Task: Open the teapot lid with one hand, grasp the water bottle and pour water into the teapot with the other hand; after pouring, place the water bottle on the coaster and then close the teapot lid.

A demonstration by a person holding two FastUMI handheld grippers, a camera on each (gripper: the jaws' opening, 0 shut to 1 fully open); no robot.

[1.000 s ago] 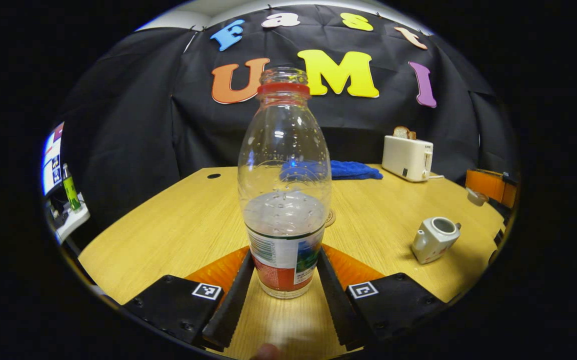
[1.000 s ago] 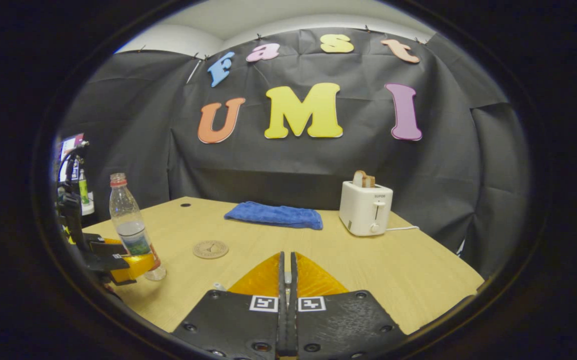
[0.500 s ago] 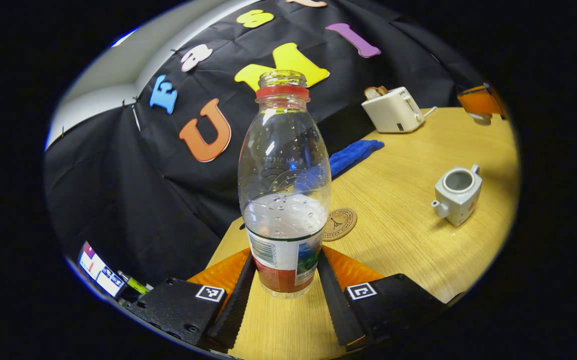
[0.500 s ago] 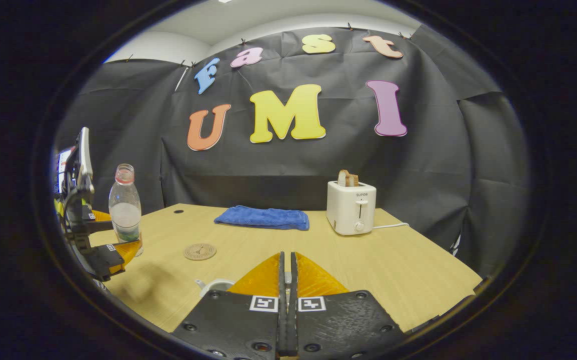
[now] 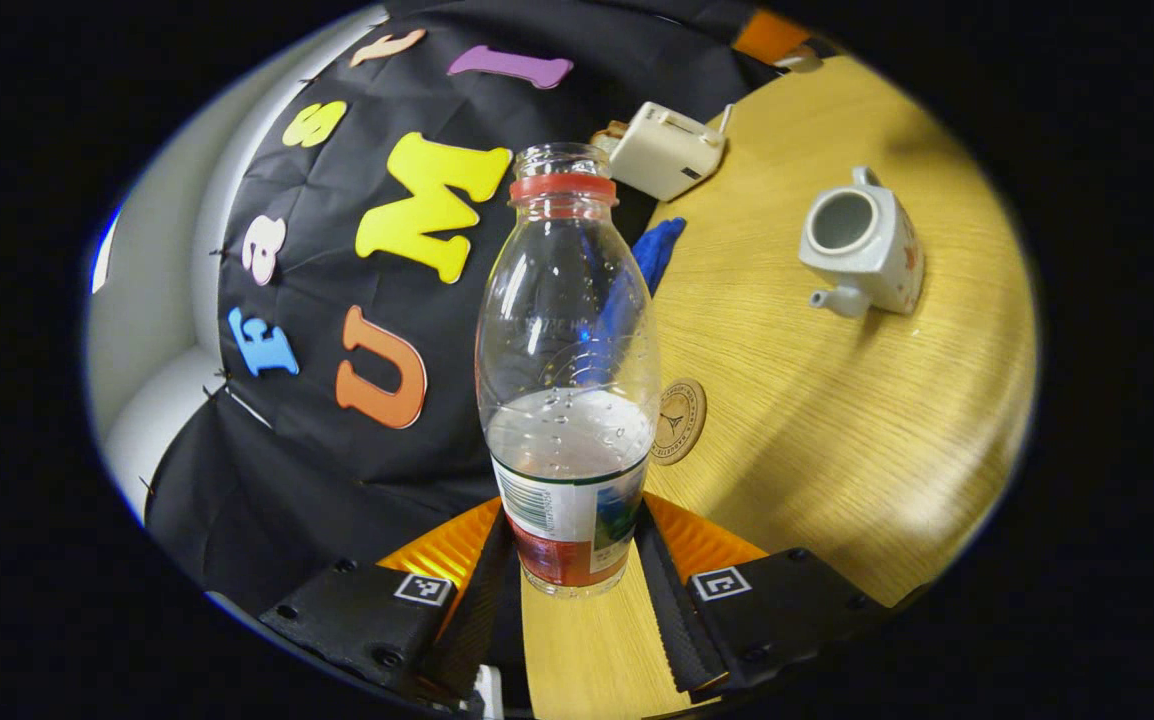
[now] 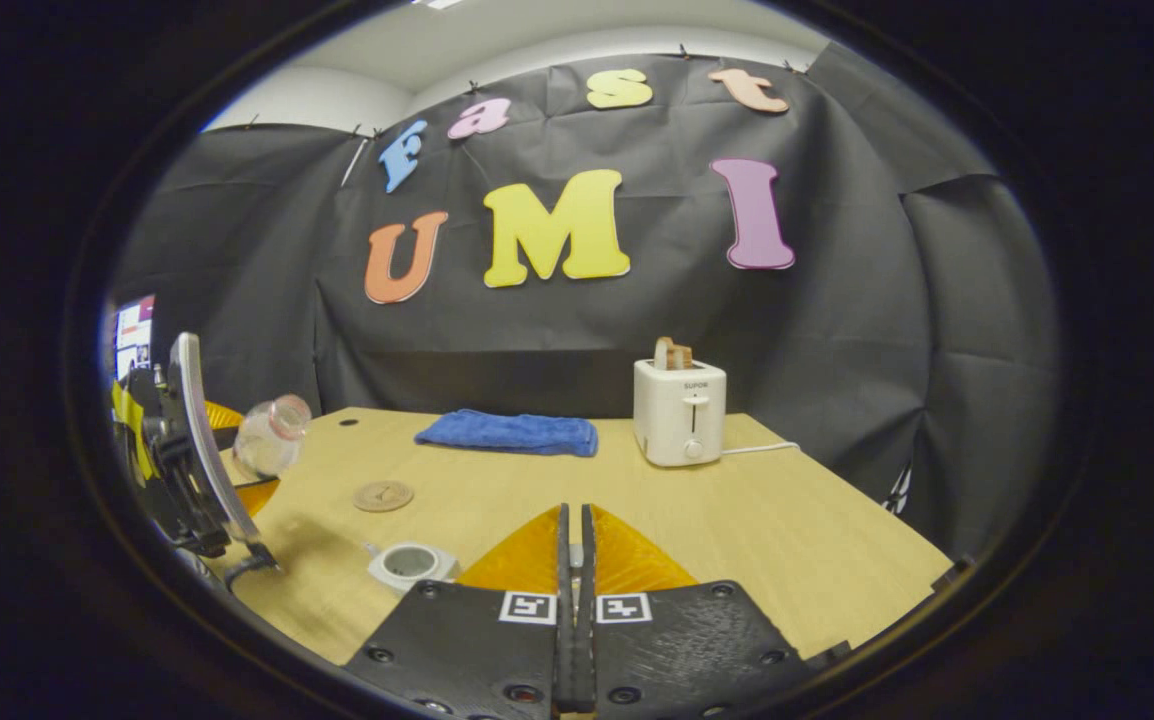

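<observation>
Now, step: tilting to pour, judged from bottle lean and open pot.
Left gripper (image 5: pixel 569 560): clamped on bottle (image 5: pixel 567 380) low down, at the label; both fingers pressing its sides.
Bottle: uncapped, partly filled, held off the table and leaning mouth-first toward the teapot, as seen in the right gripper view (image 6: pixel 269 436).
Right gripper (image 6: pixel 573 560): fingers together, nearly touching; lid presumably pinched between, but cannot tell.
Teapot (image 5: pixel 862 243): lid off, mouth open, upright on table (image 5: pixel 837 420); well apart from bottle mouth, not yet under it.
Coaster (image 5: pixel 678 421): near teapot, on the bottle side, bare.
Toaster (image 5: pixel 662 150): beyond teapot, by the wall.
Cloth (image 5: pixel 655 250): beyond teapot, beside toaster.
Advice: bring bottle mouth directly above teapot opening before tipping further; tip slowly, since the opening is small; keep grip firm, as a thin bottle may flex or slip.
Risk: water reaching the neck early and spilling on table short of teapot.
</observation>
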